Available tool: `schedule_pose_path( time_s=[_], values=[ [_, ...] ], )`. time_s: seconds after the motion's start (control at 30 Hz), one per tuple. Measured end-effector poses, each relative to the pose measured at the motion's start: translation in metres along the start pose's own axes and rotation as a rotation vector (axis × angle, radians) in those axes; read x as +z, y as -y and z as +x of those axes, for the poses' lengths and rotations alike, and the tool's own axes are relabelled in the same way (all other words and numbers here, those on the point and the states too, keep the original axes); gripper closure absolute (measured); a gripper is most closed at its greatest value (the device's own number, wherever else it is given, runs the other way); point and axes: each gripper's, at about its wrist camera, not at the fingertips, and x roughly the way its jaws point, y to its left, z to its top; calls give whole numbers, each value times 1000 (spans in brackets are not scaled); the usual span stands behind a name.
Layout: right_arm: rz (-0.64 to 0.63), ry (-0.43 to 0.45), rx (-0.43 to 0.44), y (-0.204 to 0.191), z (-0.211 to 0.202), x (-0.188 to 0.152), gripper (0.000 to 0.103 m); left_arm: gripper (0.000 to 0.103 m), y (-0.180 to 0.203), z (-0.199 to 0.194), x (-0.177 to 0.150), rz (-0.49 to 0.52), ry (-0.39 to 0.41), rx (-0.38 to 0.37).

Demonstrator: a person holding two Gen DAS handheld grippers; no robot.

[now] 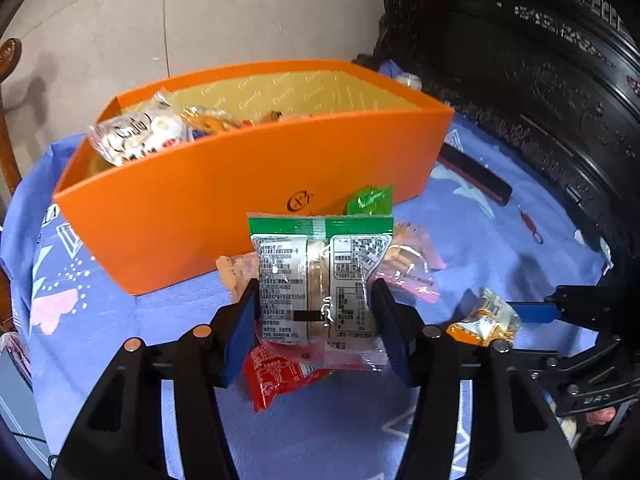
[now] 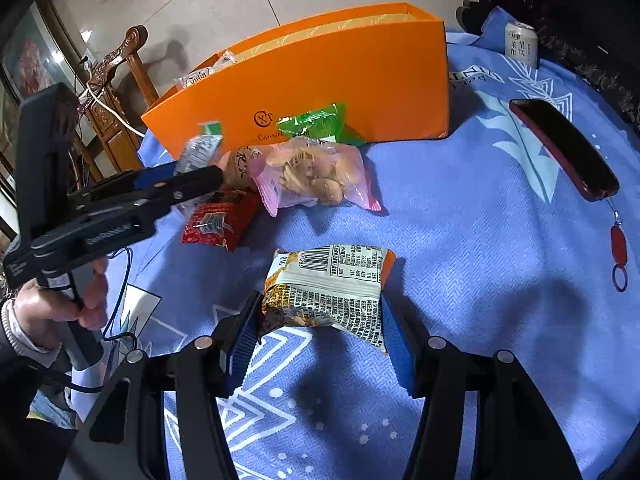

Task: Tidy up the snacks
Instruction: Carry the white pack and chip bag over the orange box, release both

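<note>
An orange box (image 1: pixel 224 184) stands on the blue cloth and holds several snack packets (image 1: pixel 140 136). My left gripper (image 1: pixel 314 312) is shut on a clear cake packet with a green top strip (image 1: pixel 316 276), lifted in front of the box. My right gripper (image 2: pixel 320 324) is shut on an orange-and-white snack packet (image 2: pixel 332 284), just above the cloth. It also shows in the left wrist view (image 1: pixel 486 318). A red packet (image 2: pixel 218 220), a pink packet (image 2: pixel 316 178) and a green packet (image 2: pixel 316 124) lie by the box front (image 2: pixel 320 80).
A dark red phone with a strap (image 2: pixel 564 148) lies on the cloth at the right. A drink can (image 2: pixel 520 42) stands behind the box. Dark carved furniture (image 1: pixel 540 60) rises at the right, and a wooden chair (image 2: pixel 116 92) at the left.
</note>
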Motion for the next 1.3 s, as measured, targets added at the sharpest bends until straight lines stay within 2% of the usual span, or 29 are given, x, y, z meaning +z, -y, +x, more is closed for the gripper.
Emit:
schedule_pose_path(
  time_s=[0.27, 0.5, 0.73, 1.17, 1.23, 1.27, 1.3],
  values=[
    [-20, 34, 14, -11, -16, 5, 45, 48, -4, -37, 1, -35, 49, 13],
    [-45, 100, 33, -23, -38, 25, 45, 48, -12, -72, 17, -61, 118, 26],
    [-79, 215, 56, -31, -67, 74, 44, 48, -26, -93, 60, -79, 185, 38],
    [-175, 413, 27, -39, -94, 204, 44, 48, -51, -101, 166, -109, 241, 107],
    [-186, 426, 23, -41, -90, 224, 44, 44, -55, -96, 185, -103, 235, 141],
    [-192, 417, 27, -41, -87, 231, 39, 29, -59, -91, 194, -114, 229, 152],
    [-193, 405, 20, -42, -84, 236, 35, 6, -62, -88, 200, -127, 219, 161]
  ],
)
